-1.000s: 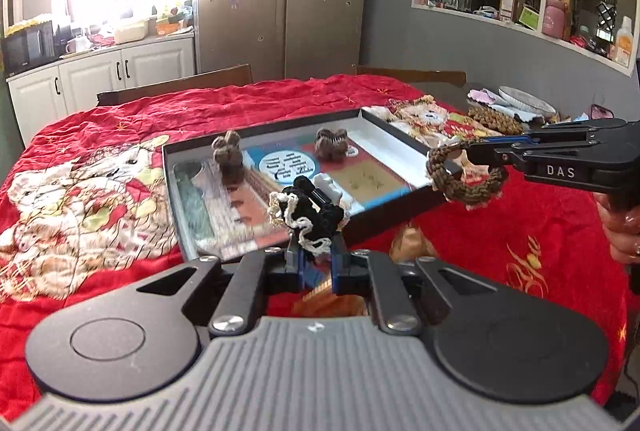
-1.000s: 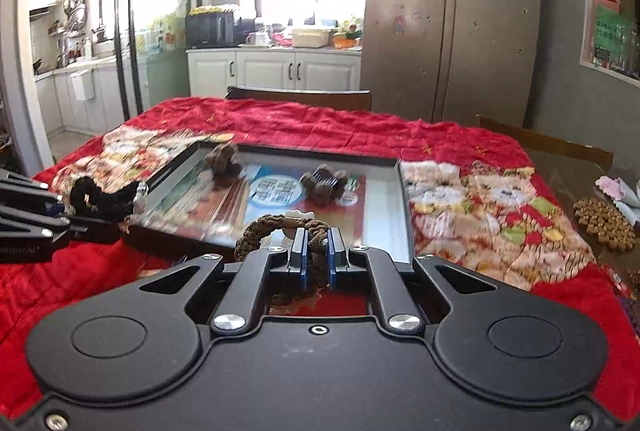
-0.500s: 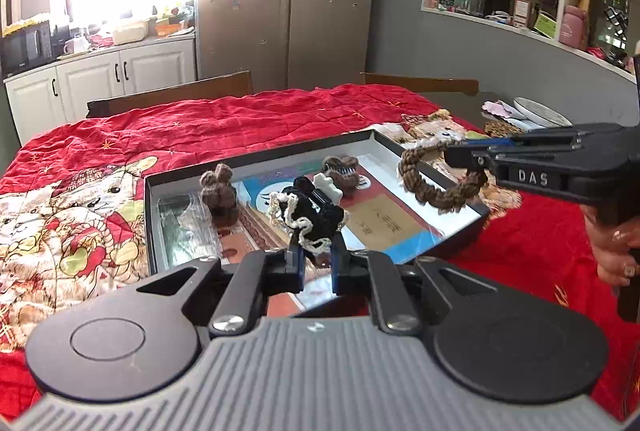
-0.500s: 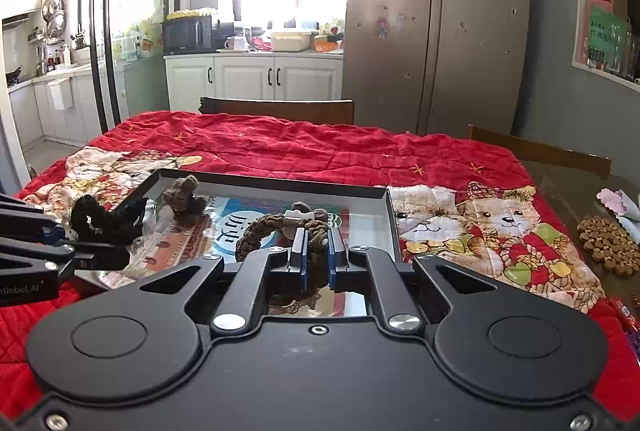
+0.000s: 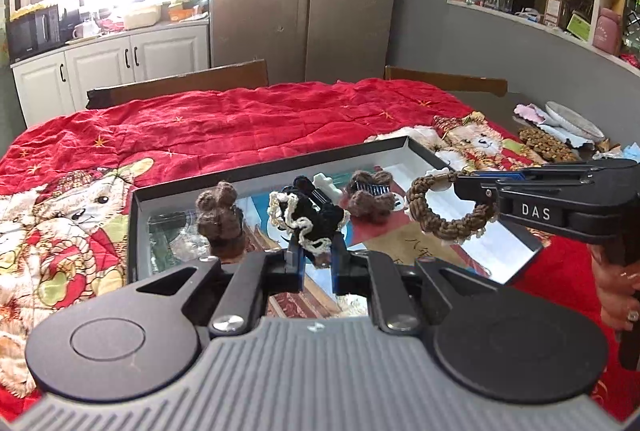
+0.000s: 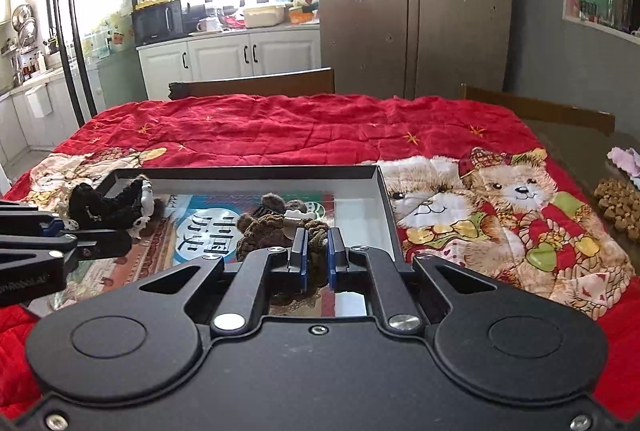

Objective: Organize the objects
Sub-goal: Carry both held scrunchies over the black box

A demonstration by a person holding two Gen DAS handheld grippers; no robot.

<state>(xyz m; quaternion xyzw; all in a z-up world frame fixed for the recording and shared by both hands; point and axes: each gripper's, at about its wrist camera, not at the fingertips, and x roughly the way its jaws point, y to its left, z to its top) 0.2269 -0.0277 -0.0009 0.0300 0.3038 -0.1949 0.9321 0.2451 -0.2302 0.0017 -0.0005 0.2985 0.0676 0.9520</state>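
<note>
Left wrist: tray [image 5: 256,173] nearer than before.

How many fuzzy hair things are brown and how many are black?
Brown: 3 - one standing in the box, one lying in the box, and the braided ring in the right gripper.
Black: 1 - the white-trimmed one in the left gripper.
Total: 4
</note>
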